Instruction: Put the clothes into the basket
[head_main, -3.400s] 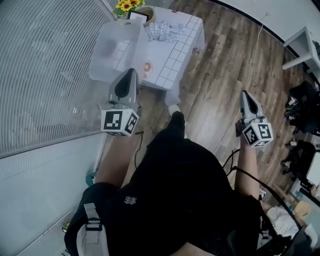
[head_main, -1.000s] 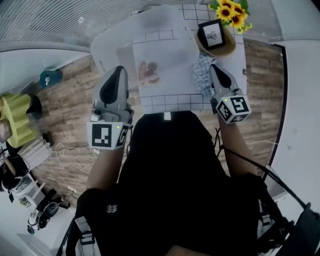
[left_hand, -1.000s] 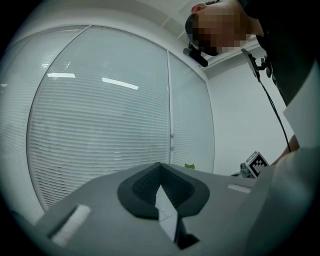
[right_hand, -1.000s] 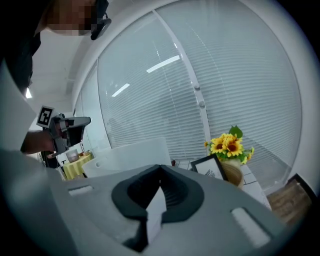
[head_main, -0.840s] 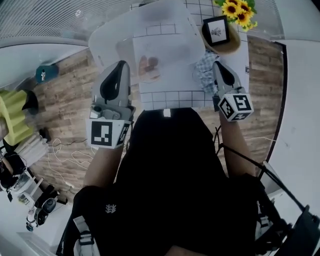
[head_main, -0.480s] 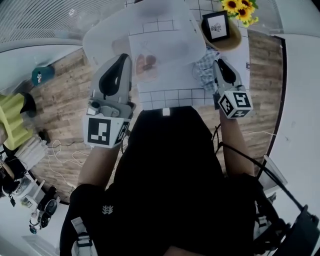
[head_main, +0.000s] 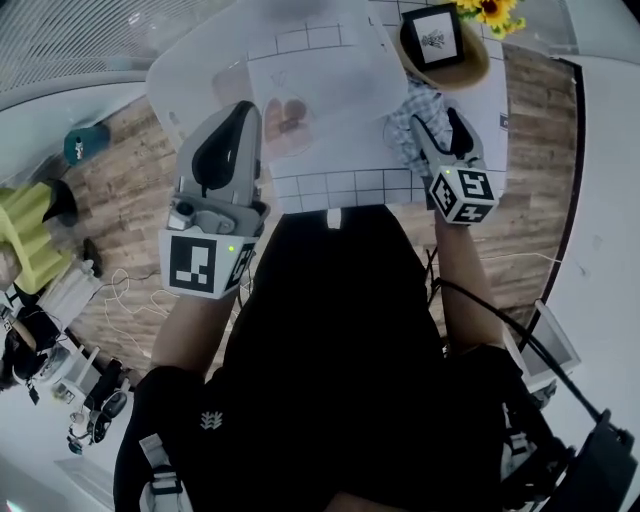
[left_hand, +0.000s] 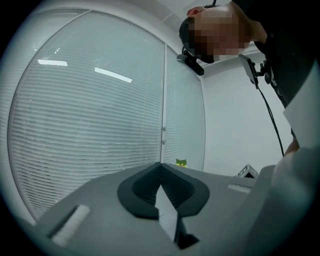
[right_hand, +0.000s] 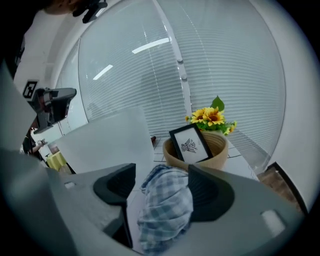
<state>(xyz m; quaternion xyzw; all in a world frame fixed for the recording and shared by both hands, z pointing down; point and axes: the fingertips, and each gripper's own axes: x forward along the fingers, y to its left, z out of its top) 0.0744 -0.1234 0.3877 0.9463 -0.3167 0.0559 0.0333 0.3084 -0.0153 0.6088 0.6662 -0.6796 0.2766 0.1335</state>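
Note:
A blue-and-white plaid cloth (head_main: 408, 125) lies bunched on the white tiled table (head_main: 340, 185), near its right front. My right gripper (head_main: 438, 125) is over it with its jaws opening. In the right gripper view the cloth (right_hand: 167, 205) sits between the two spread jaws of the right gripper (right_hand: 160, 187), and the pads do not press it. A translucent white basket (head_main: 175, 80) stands on the table's left part, showing as a pale wall (right_hand: 105, 140) to the left of the cloth. My left gripper (head_main: 238, 115) hovers at the basket's near edge, shut and empty (left_hand: 161, 167).
A wooden bowl (head_main: 470, 70) holding a small picture frame (head_main: 434, 38) stands just behind the cloth, with sunflowers (head_main: 492, 8) beyond. Window blinds (right_hand: 225, 75) close off the far side. Yellow items (head_main: 25, 235) and cables lie on the wood floor at left.
The right jaws, shut a second ago, have spread apart over the plaid cloth. Both grippers have edged a little toward the table.

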